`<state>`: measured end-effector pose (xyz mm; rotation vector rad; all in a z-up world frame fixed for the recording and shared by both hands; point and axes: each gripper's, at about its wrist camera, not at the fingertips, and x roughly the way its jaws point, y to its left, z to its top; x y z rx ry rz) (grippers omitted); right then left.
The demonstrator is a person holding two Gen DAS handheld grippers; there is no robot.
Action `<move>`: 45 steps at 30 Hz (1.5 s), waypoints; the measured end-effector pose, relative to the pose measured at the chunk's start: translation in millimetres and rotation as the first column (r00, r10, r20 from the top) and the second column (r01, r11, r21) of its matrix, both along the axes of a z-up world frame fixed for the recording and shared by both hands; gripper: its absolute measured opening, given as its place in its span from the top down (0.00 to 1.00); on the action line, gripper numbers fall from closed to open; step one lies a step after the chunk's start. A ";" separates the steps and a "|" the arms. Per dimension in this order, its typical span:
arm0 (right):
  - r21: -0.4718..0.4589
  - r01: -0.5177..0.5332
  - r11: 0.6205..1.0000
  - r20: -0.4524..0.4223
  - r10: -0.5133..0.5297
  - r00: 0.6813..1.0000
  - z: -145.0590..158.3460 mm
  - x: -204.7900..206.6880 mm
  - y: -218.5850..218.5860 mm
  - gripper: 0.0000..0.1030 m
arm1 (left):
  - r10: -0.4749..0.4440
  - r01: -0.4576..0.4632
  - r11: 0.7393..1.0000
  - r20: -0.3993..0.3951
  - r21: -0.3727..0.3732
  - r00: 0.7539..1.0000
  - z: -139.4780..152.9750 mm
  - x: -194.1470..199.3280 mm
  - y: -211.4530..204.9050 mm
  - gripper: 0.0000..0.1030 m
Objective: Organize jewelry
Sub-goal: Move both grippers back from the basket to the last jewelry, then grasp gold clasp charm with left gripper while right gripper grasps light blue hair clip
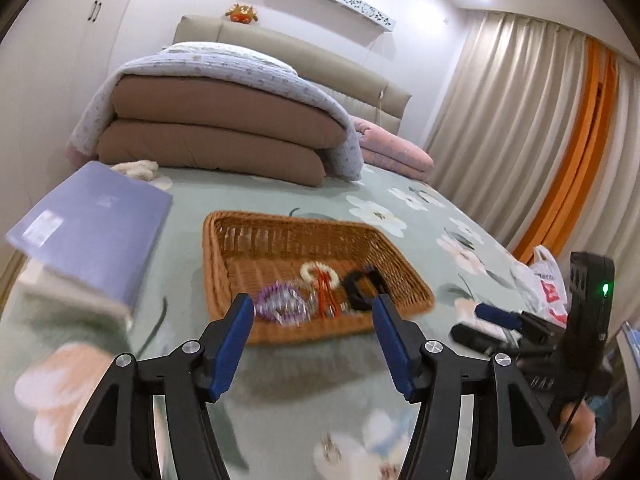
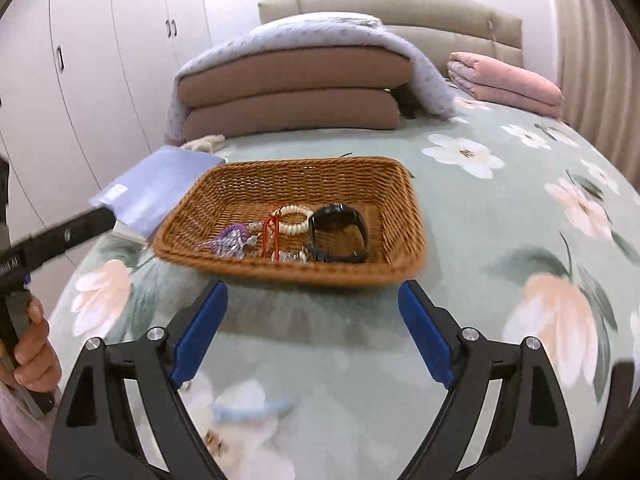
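Observation:
A brown wicker basket (image 1: 224,256) (image 2: 404,208) sits on the flowered bedspread. In it lie a purple bead bracelet (image 1: 280,304) (image 2: 230,240), a white bead bracelet (image 1: 310,272) (image 2: 294,220) with a red cord (image 1: 326,294) (image 2: 270,232), and a black watch (image 1: 360,288) (image 2: 340,232). My left gripper (image 1: 314,308) is open and empty, its tips just before the basket's near rim. My right gripper (image 2: 312,292) is open and empty, a little short of the basket. A small ring-like piece (image 1: 330,450) lies on the bedspread under the left gripper.
A lilac folder (image 1: 92,228) (image 2: 160,188) lies left of the basket. Folded brown and lilac quilts (image 1: 224,128) (image 2: 296,88) and a pink quilt (image 1: 392,148) (image 2: 504,80) are stacked at the headboard. A plastic bag (image 1: 548,284) lies at the right. Curtains hang beyond.

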<state>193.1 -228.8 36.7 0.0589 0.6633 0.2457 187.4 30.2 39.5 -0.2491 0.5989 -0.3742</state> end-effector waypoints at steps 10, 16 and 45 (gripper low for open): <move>0.122 0.011 0.993 0.002 -0.011 1.000 -10.6 -88.7 -26.1 0.15 | 0.046 -0.048 0.997 0.025 0.068 0.999 -1.8 -93.8 0.0 0.38; 0.121 0.019 0.992 -0.033 -0.015 0.999 -46.5 -105.5 -22.4 0.15 | 0.062 -0.063 0.995 0.007 0.084 0.998 -33.4 -118.2 -0.1 0.38; 0.231 0.054 0.971 -0.328 0.025 0.944 -98.0 -47.0 14.2 0.39 | -0.138 0.194 0.960 -0.263 0.202 0.955 -93.7 -46.4 -50.0 0.39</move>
